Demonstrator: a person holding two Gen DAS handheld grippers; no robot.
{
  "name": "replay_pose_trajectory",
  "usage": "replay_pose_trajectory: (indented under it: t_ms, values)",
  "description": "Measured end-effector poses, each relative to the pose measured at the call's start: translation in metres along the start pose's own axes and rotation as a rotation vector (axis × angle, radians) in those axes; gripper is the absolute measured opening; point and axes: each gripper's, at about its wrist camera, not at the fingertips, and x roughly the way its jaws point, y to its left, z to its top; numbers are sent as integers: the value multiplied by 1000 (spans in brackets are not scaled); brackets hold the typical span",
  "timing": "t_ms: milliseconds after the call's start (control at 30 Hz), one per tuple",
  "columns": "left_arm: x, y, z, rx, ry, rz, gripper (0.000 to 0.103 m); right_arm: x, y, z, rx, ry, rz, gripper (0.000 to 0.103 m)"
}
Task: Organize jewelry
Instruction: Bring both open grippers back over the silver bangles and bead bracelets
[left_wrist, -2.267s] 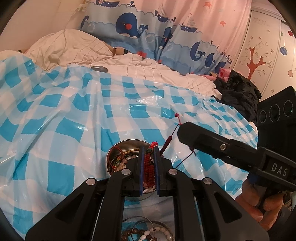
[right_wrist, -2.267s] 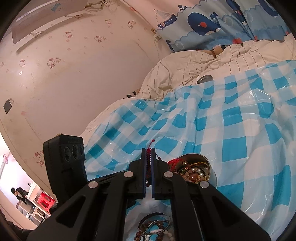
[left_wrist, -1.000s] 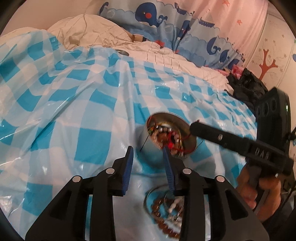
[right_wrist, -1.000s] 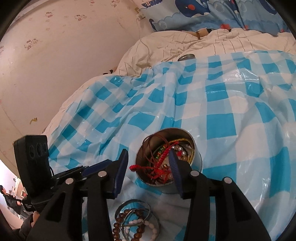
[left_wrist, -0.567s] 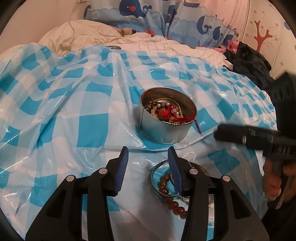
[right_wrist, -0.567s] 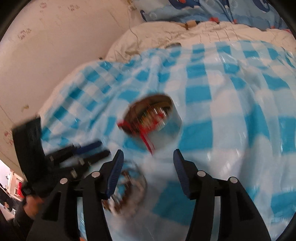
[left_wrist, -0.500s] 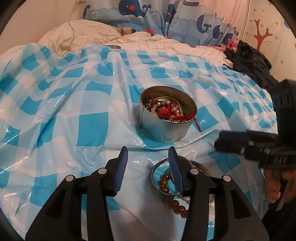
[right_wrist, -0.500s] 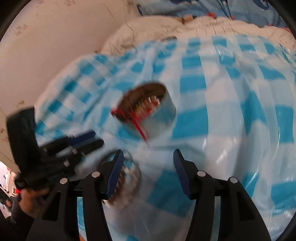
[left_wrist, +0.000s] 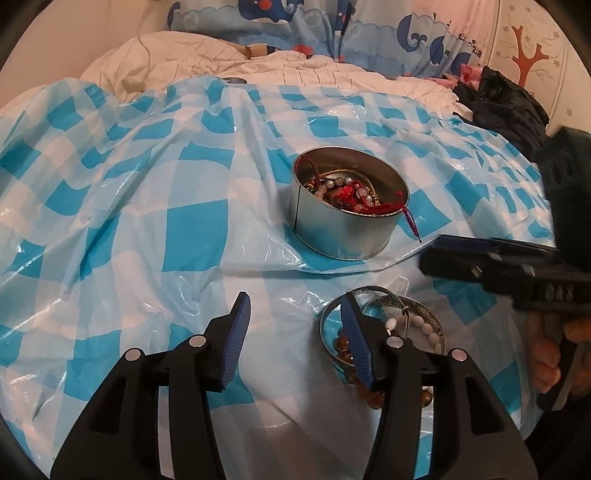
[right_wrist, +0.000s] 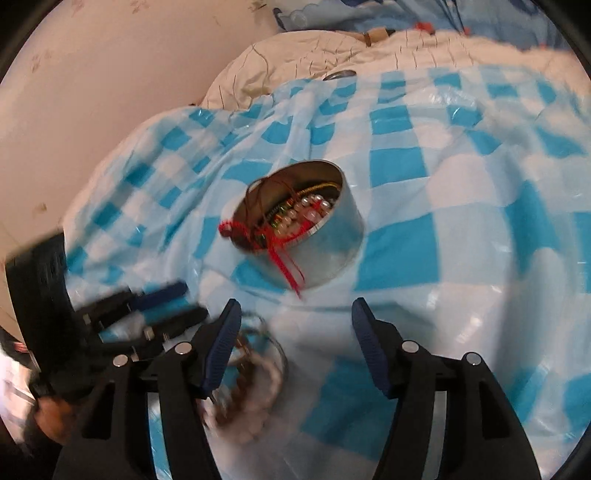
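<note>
A round metal tin (left_wrist: 347, 225) stands on the blue-checked plastic sheet (left_wrist: 155, 221) and holds beads and cords; it also shows in the right wrist view (right_wrist: 325, 243). A red cord bracelet (left_wrist: 384, 206) lies in it with its tail (right_wrist: 286, 267) hanging over the rim. A pile of bangles and bead bracelets (left_wrist: 402, 332) lies on the sheet in front of the tin, blurred in the right wrist view (right_wrist: 251, 373). My left gripper (left_wrist: 295, 310) is open and empty beside the pile. My right gripper (right_wrist: 295, 314) is open and empty in front of the tin.
A white quilt (left_wrist: 221, 62) and whale-print curtain (left_wrist: 332, 26) lie behind the sheet. A small metal lid (left_wrist: 233, 79) sits at the sheet's far edge. Dark clothing (left_wrist: 506, 103) is heaped at the right. A wall (right_wrist: 110, 74) stands to the left.
Both grippers opened and dropped the red cord bracelet into the tin, then drew back from it. The left gripper now sits low by the bangle pile; the right view is still moving.
</note>
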Motion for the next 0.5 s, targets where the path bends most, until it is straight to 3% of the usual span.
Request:
replay_pose_trajectory:
  t_ms: [100, 167, 233, 300, 400, 500]
  values:
    - [-1, 1, 0, 0, -4, -5, 48, 9, 0, 12, 20, 11, 124, 56]
    - [-4, 4, 1, -6, -9, -10, 48, 9, 3, 19, 37, 17, 262, 53]
    - [-5, 6, 2, -14, -14, -13, 49, 1, 7, 29, 52, -18, 423, 53]
    - [-6, 8, 3, -25, -18, -21, 49, -4, 6, 43, 90, -72, 499, 55]
    - [-9, 9, 4, -31, -23, -24, 50, 0, -8, 55, 182, -132, 476, 69]
    - [-7, 8, 4, -29, -18, -24, 51, 7, -27, 54, 257, -118, 404, 69]
